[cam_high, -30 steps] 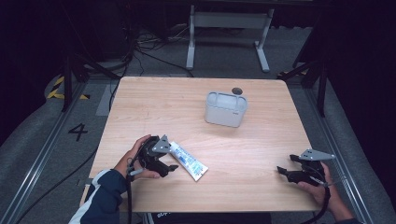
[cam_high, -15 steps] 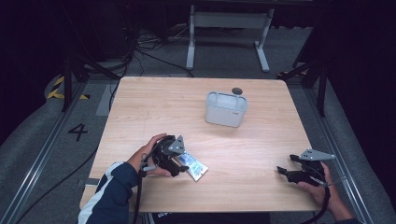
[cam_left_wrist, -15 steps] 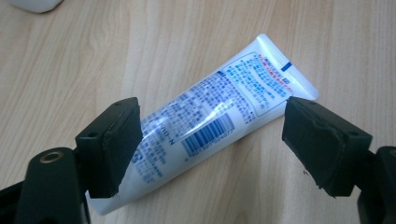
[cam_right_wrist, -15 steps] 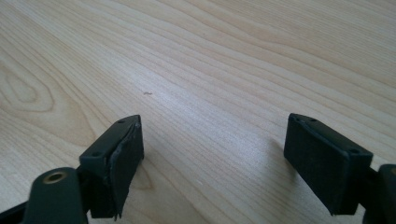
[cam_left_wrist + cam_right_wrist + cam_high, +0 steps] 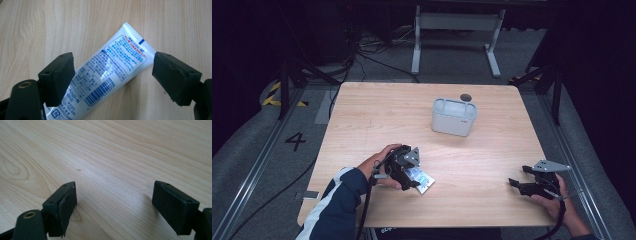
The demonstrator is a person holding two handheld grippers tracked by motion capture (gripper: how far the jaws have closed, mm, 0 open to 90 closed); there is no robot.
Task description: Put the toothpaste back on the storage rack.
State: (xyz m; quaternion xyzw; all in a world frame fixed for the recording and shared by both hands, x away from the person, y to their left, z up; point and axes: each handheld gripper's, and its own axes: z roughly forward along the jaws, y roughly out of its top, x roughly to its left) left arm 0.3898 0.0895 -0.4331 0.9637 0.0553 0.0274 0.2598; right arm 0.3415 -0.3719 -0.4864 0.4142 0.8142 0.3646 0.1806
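Note:
A white and blue tube (image 5: 117,62) with printed text and a barcode lies flat and slantwise on the wooden table (image 5: 377,120). My left gripper (image 5: 112,75) hangs over it, jaws apart, with the tube between them and neither pad pressing on it. These jaws have just been opening a little. In the high view the left gripper (image 5: 412,176) covers most of the tube (image 5: 426,183) near the table's front. My right gripper (image 5: 516,184) rests at the front right, open, with bare wood between its jaws (image 5: 113,205).
A pale grey open box (image 5: 453,117) stands at the back centre of the table, with a small dark round thing (image 5: 466,97) just behind it. A metal stand (image 5: 454,30) and cables lie on the floor beyond the far edge.
My left hand has moved right and slightly down, from beside the tube's left end to over the tube. The right gripper has kept still.

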